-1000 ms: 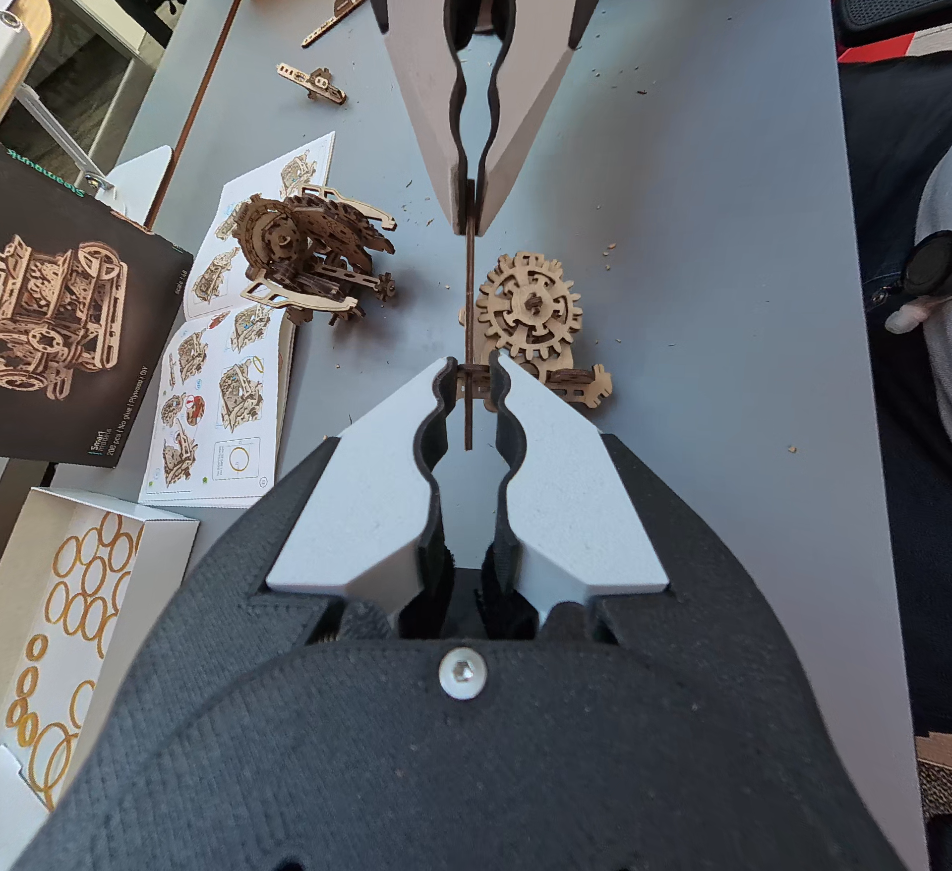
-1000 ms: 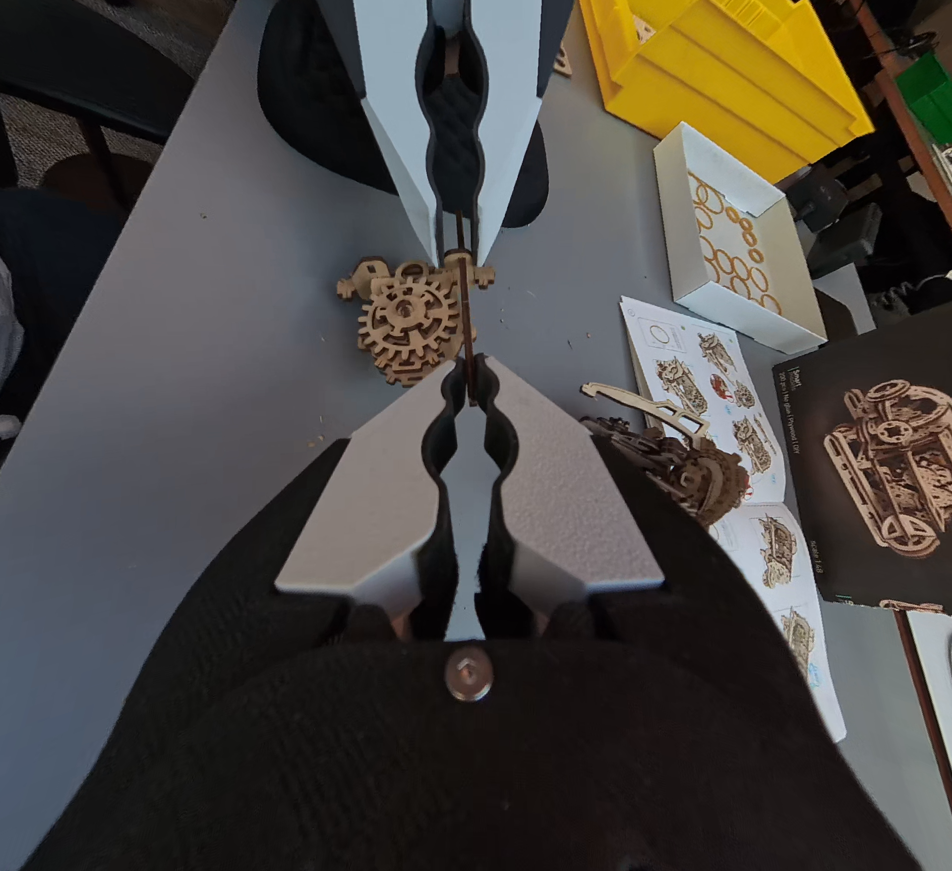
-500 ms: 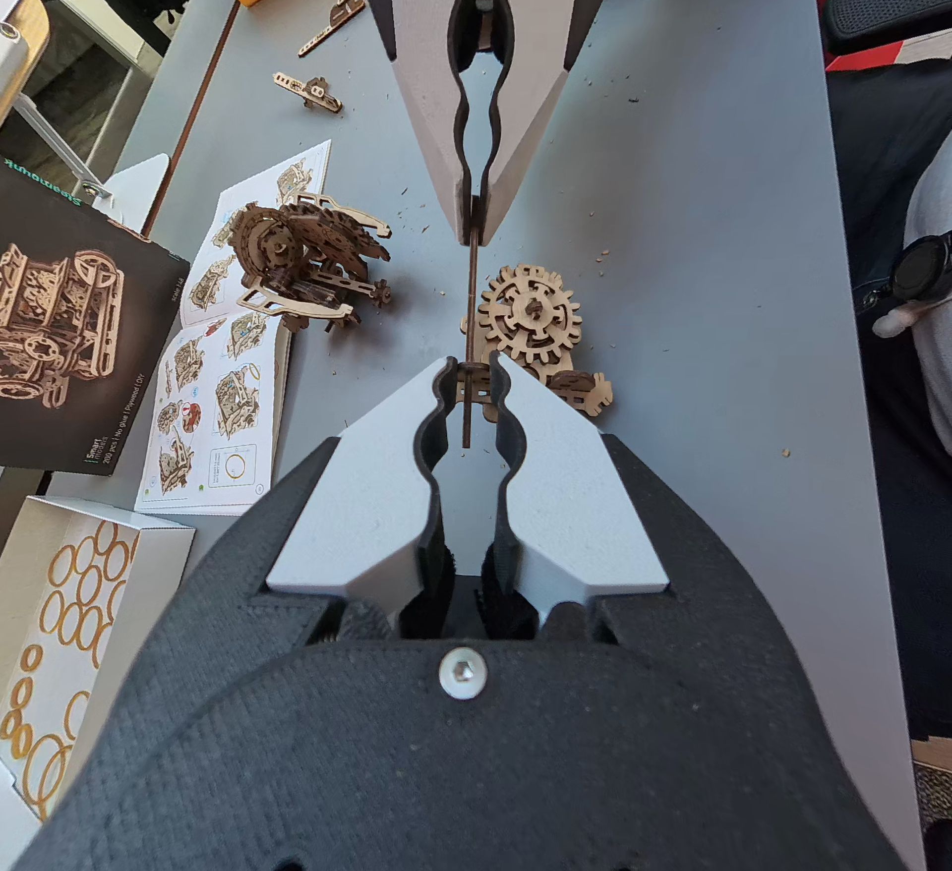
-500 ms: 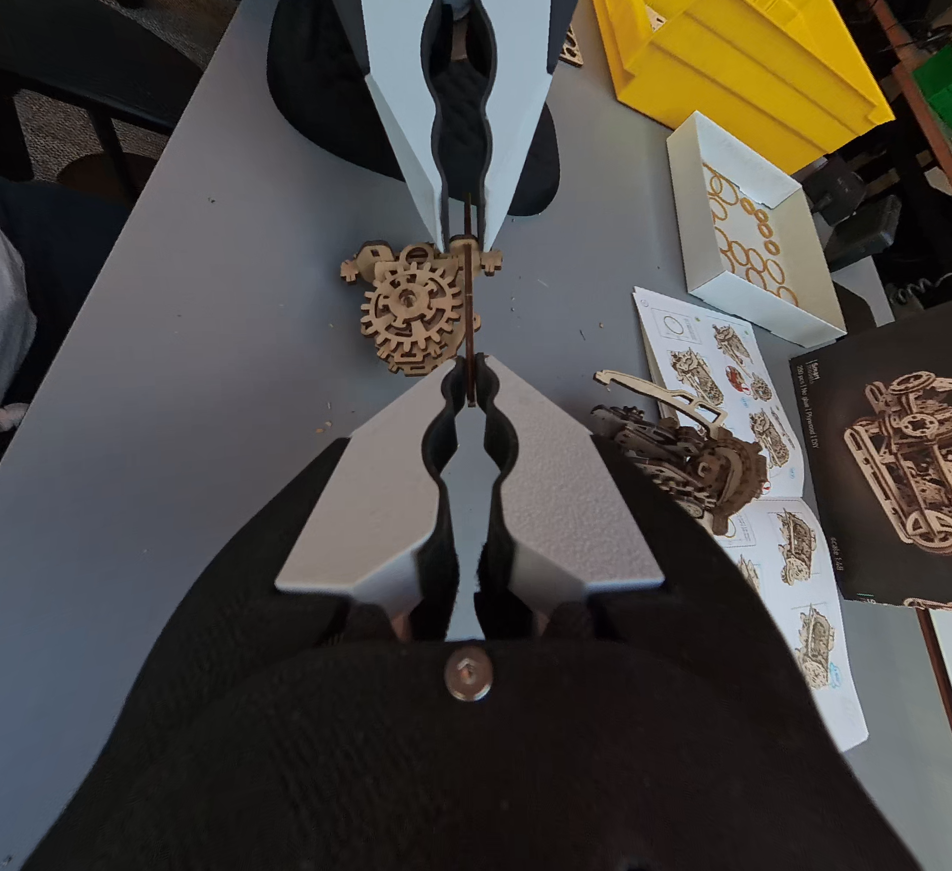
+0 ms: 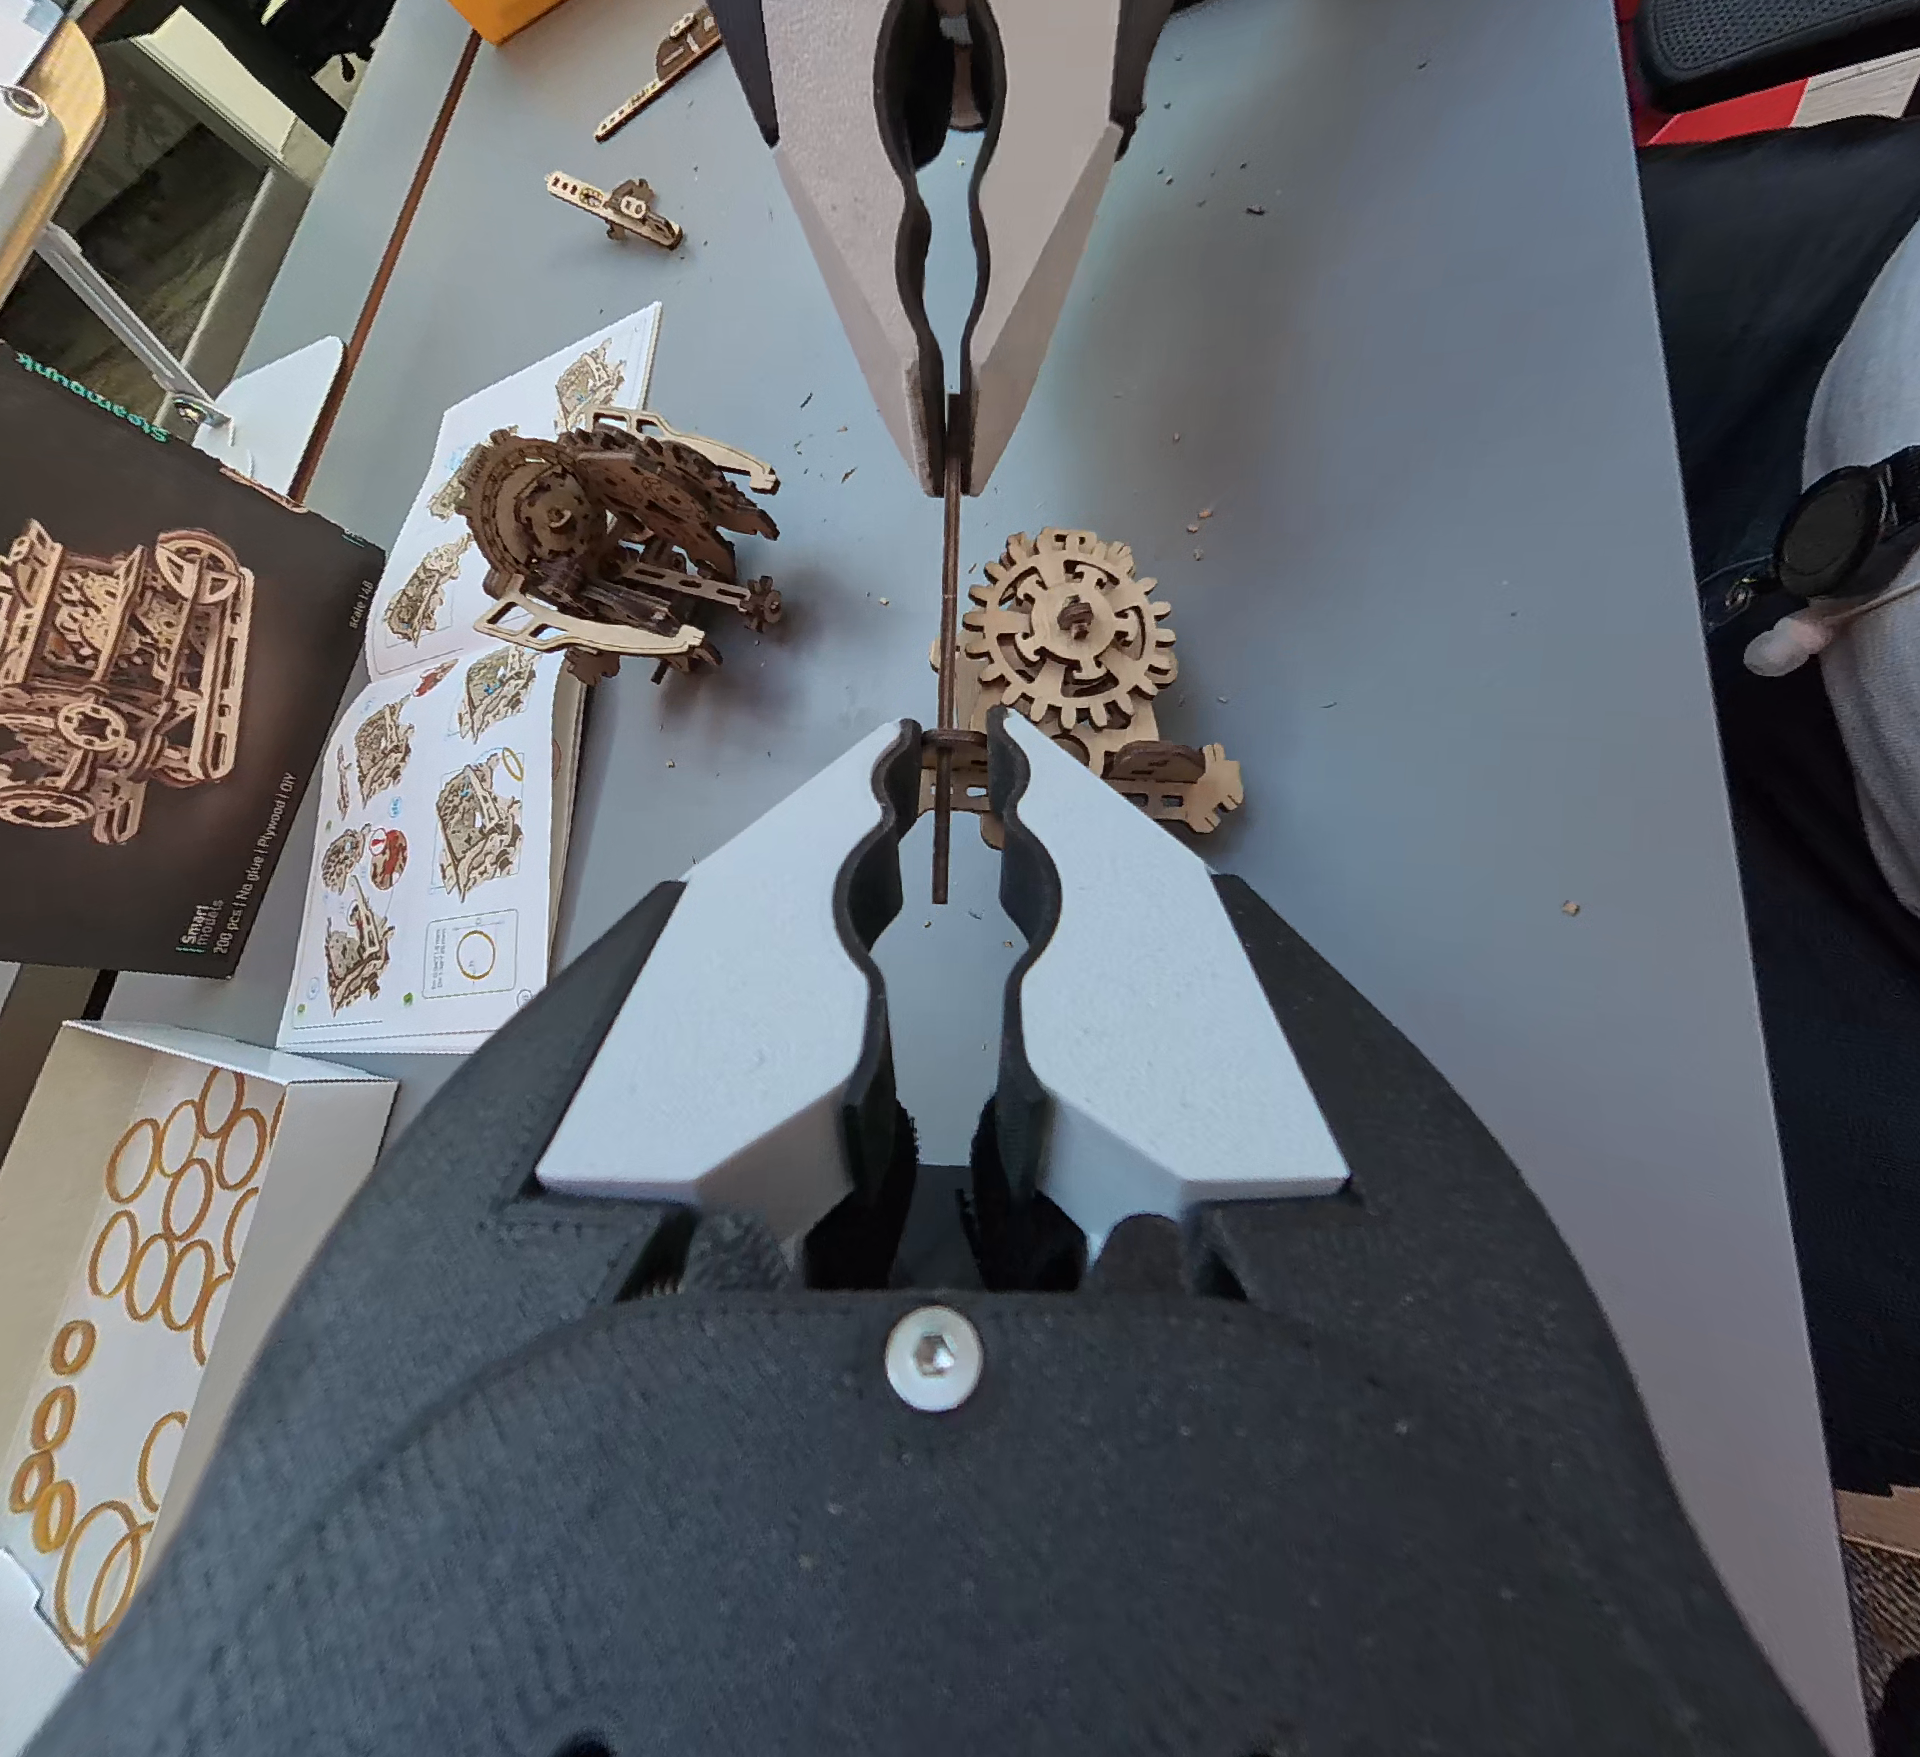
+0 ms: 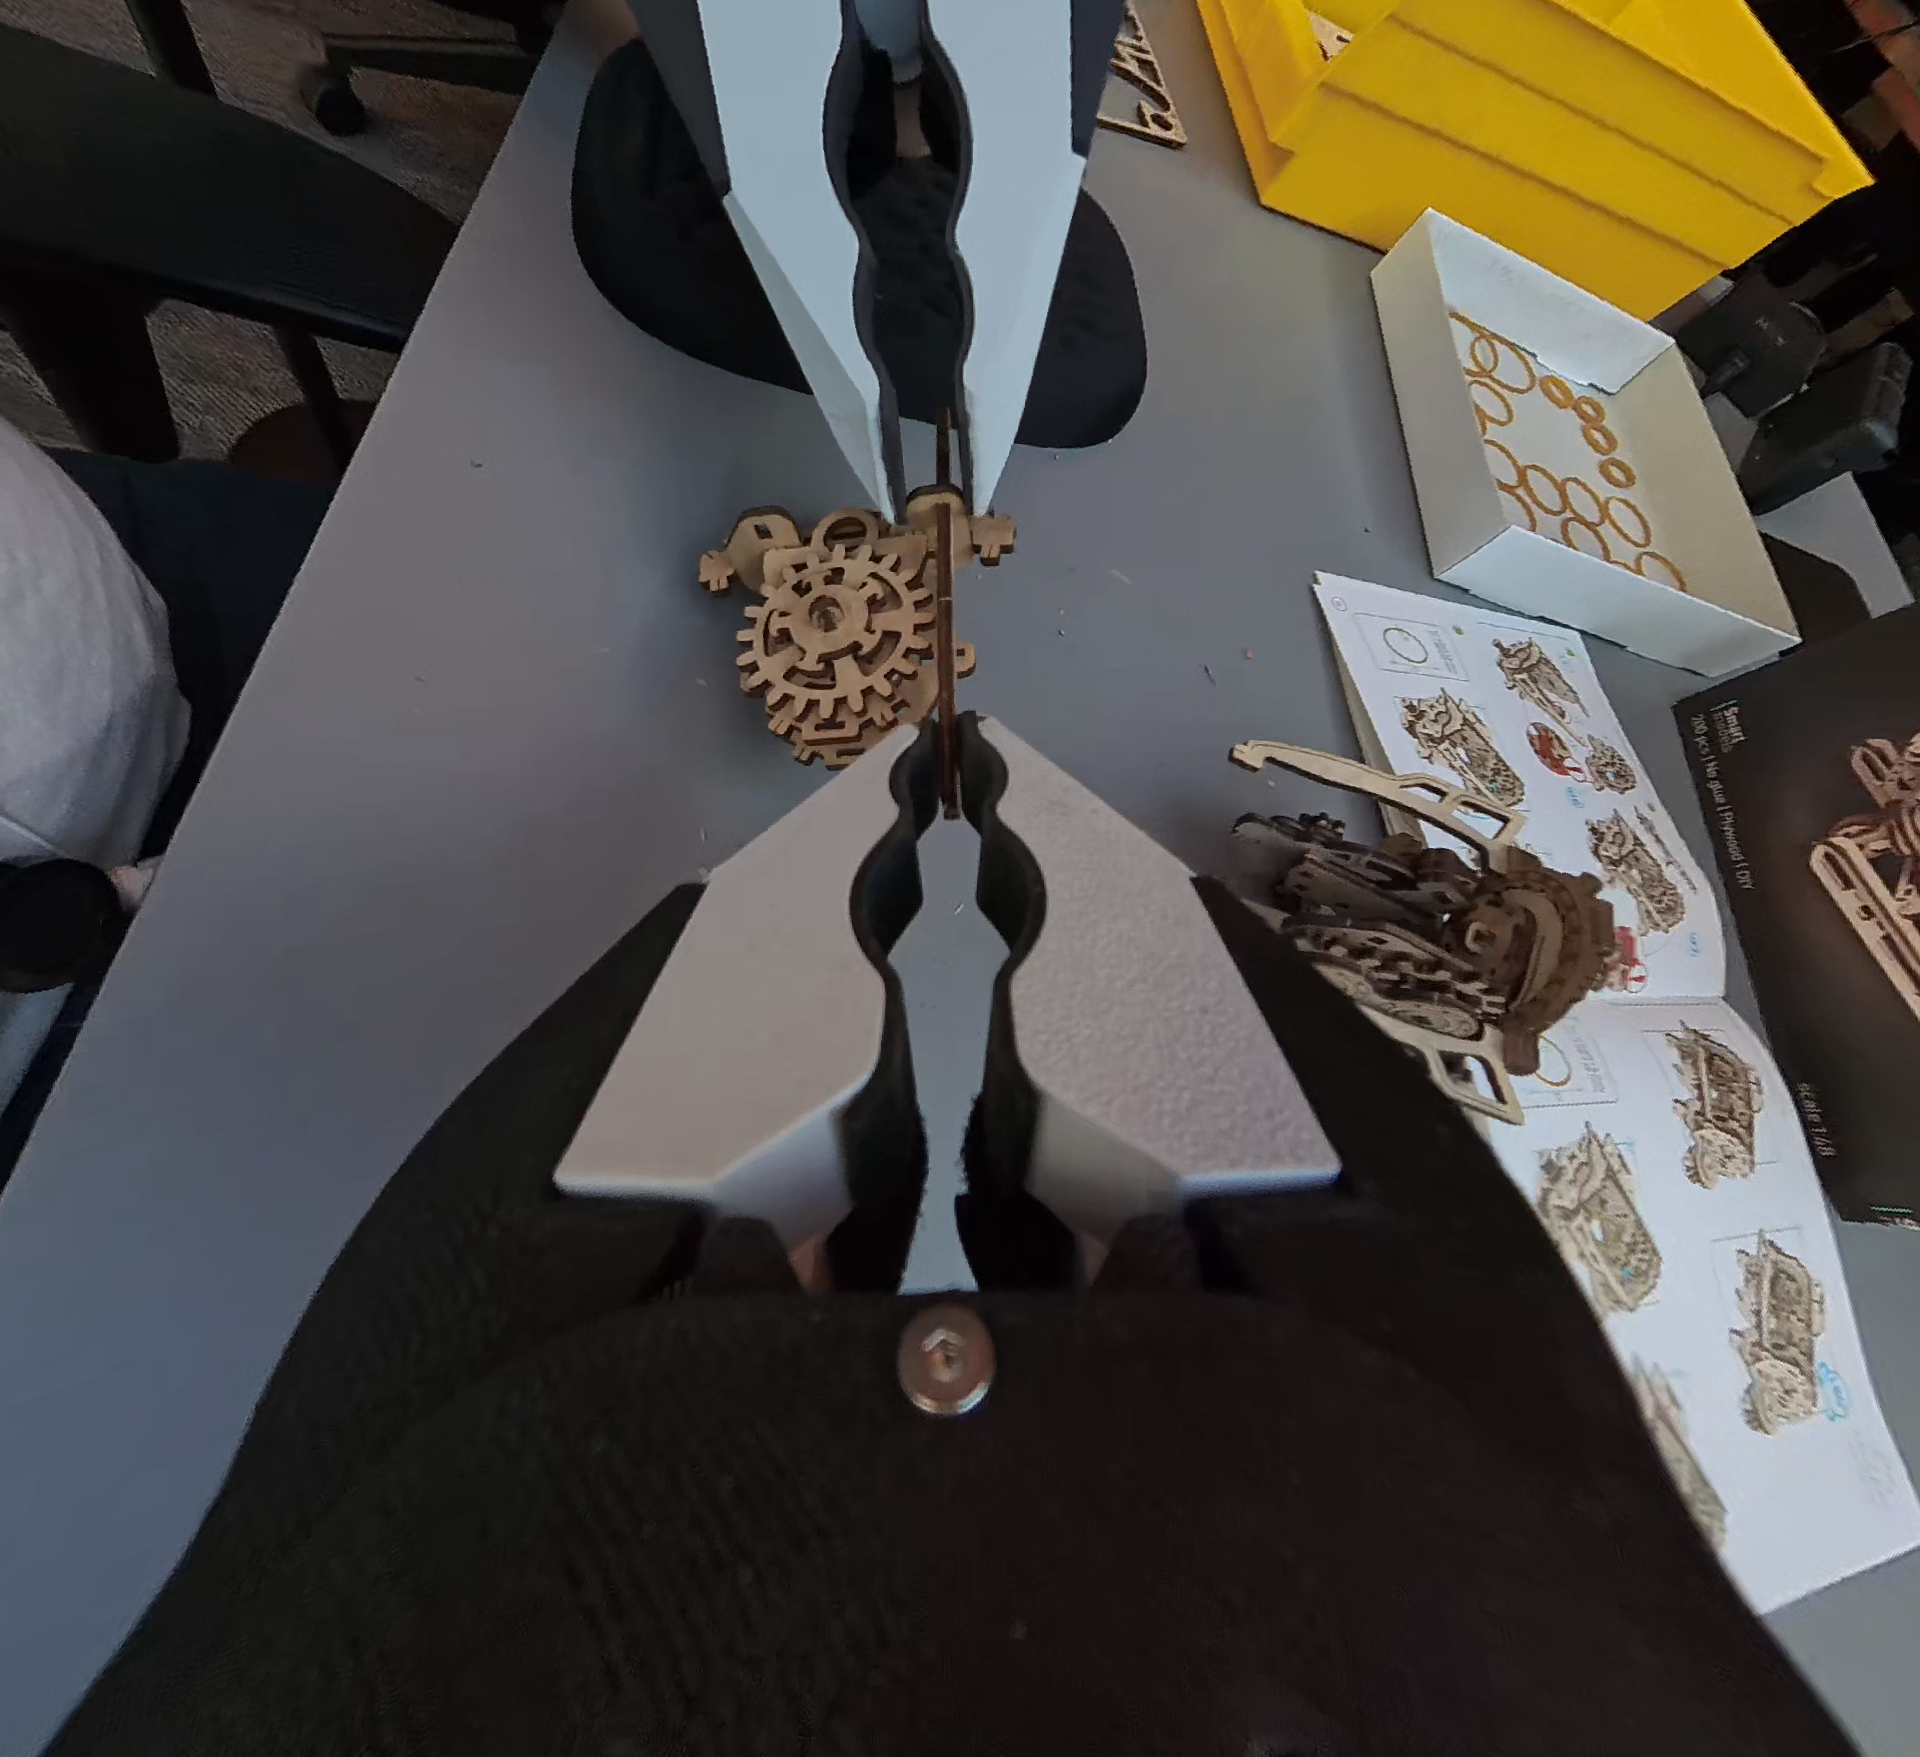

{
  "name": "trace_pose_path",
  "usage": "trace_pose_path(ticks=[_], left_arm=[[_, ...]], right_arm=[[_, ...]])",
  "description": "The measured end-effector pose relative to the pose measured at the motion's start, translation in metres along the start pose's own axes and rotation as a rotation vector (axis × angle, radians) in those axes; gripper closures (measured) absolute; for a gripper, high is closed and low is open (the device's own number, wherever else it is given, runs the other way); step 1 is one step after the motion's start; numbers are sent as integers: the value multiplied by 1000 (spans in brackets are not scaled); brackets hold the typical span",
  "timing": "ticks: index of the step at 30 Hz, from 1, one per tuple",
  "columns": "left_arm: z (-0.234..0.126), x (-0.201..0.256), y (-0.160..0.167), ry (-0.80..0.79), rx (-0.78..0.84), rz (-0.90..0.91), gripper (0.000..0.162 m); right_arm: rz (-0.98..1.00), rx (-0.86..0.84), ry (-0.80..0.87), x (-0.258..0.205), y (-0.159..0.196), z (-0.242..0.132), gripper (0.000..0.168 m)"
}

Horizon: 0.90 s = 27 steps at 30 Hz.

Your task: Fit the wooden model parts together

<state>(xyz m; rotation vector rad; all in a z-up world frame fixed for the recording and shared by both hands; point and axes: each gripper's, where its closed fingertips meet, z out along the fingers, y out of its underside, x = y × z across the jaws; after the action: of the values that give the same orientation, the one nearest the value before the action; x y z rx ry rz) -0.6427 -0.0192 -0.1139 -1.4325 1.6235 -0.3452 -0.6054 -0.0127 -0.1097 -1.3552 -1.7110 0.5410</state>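
Observation:
A thin dark wooden strip [image 5: 948,606], seen edge-on, spans the gap between my two grippers above the grey table [image 5: 1351,460]. My left gripper [image 5: 951,739] is shut on a small slotted wooden piece [image 5: 961,767], and the strip passes through that piece. My right gripper [image 6: 945,743] is shut on the strip's [image 6: 945,627] other end. The two grippers face each other tip to tip: the right gripper shows in the left wrist view [image 5: 948,460] and the left gripper in the right wrist view [image 6: 932,494]. A pale gear assembly [image 5: 1070,632] lies flat on the table just below them.
A dark part-built model [image 5: 613,554] sits on an open instruction booklet [image 5: 447,803]. A black model box [image 5: 125,647], a white box of rings [image 5: 135,1240], yellow bins [image 6: 1507,45] and loose wooden pieces [image 5: 618,206] lie around. A person's arm with a watch [image 5: 1849,544] is at the table's edge.
Both grippers keep their hold on the strip and the small piece. The pair has drifted slightly over the table; the parts' relation looks unchanged.

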Motion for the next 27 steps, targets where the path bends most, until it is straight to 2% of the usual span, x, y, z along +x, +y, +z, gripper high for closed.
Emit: trace_pose_path(ticks=[4, 12, 18, 21, 27], left_arm=[[-1, 0, -4, -4, 15, 5, 151], [0, -3, 1, -27, 0, -11, 152], [-4, -6, 7, -39, -6, -28, 152], [-11, -10, 11, -51, 2, -54, 152], [-4, -10, 9, -77, -3, -14, 153]], right_arm=[[93, 44, -49, 0, -2, -3, 165], [-134, -7, 100, 1, -4, 0, 166], [-69, 1, 79, 5, 0, -2, 166], [-5, 63, 62, 6, -3, -13, 166], [-31, 27, 44, 5, -3, -3, 166]])
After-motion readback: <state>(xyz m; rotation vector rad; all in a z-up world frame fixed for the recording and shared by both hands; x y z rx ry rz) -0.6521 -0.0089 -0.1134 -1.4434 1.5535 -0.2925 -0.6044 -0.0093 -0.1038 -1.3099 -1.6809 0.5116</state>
